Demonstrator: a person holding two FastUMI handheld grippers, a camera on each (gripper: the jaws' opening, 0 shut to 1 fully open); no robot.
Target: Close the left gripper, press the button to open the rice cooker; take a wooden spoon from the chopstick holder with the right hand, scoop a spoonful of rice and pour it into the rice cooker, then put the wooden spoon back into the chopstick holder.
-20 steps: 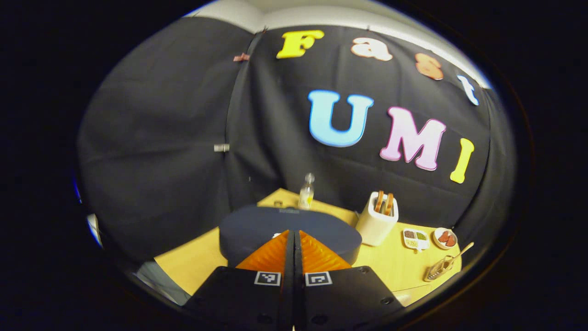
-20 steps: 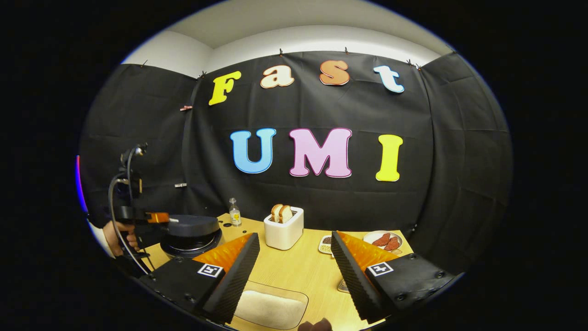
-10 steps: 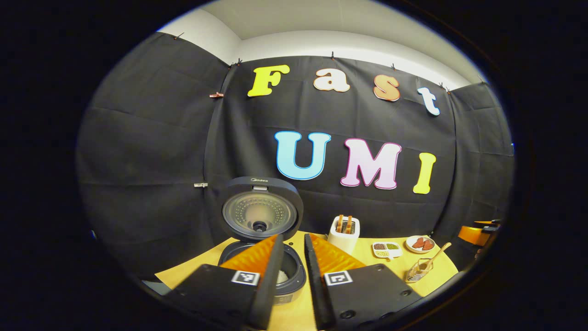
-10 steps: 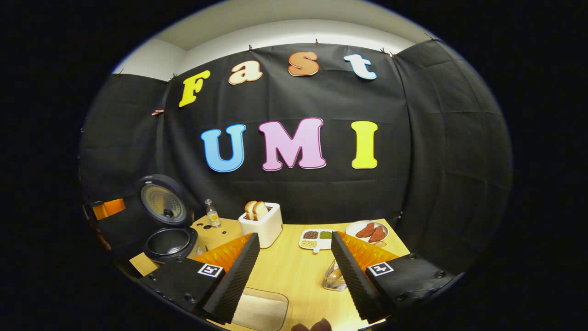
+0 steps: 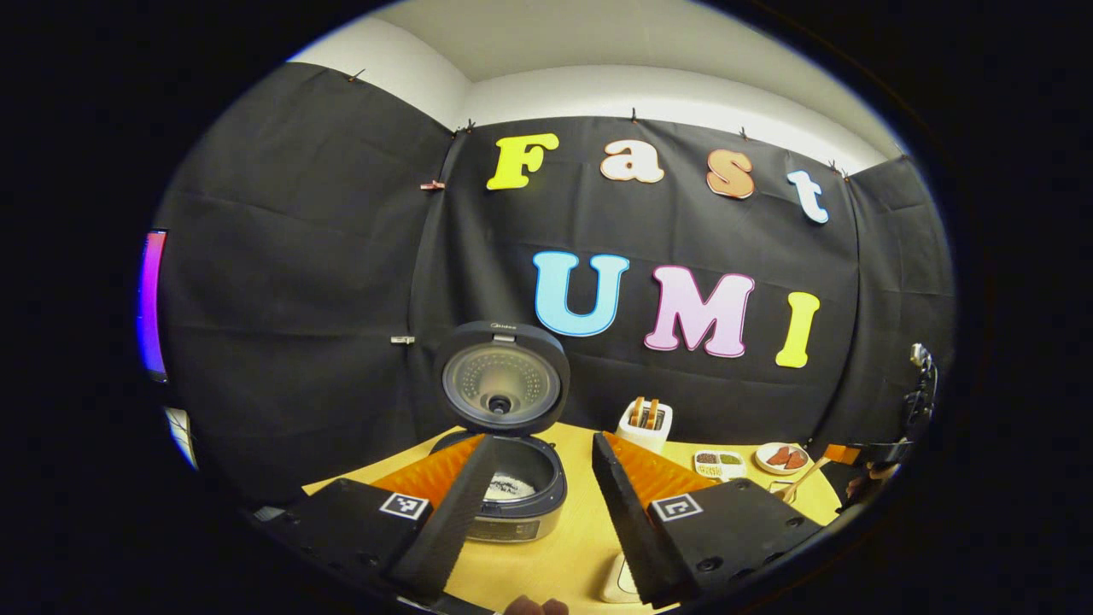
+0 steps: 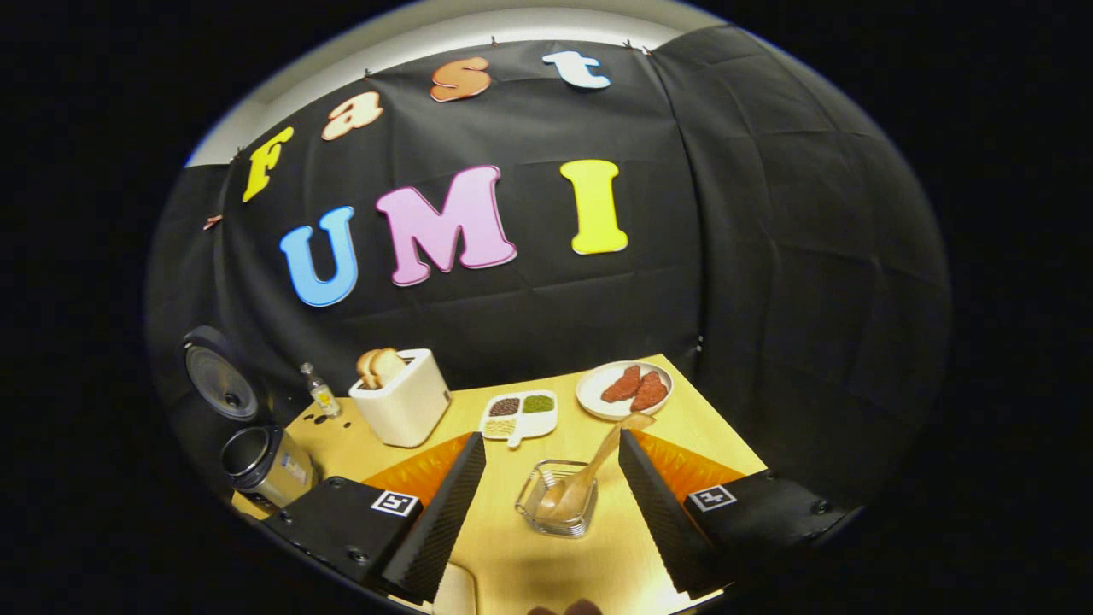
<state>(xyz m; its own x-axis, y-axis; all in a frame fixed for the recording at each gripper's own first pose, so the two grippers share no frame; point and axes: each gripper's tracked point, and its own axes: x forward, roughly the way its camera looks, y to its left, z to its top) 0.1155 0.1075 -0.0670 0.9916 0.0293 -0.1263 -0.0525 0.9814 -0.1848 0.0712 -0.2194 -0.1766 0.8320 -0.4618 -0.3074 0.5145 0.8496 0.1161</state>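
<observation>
Black cloth backs a pale wooden table [image 6: 666, 410]. On it the dark round rice cooker [image 5: 512, 487] stands with its lid up, ready for rice. Both the left gripper [image 5: 536, 504] and right gripper [image 6: 551, 504] hold nothing, fingers wide; the right frames the clear chopstick holder [image 6: 555, 512], where the wooden spoon [image 6: 589, 478] leans, likely lining up to grasp it.

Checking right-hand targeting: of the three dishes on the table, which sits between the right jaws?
The clear holder with the wooden spoon leaning in it. The divided dish and round plate lie farther back, toward the wall.
</observation>
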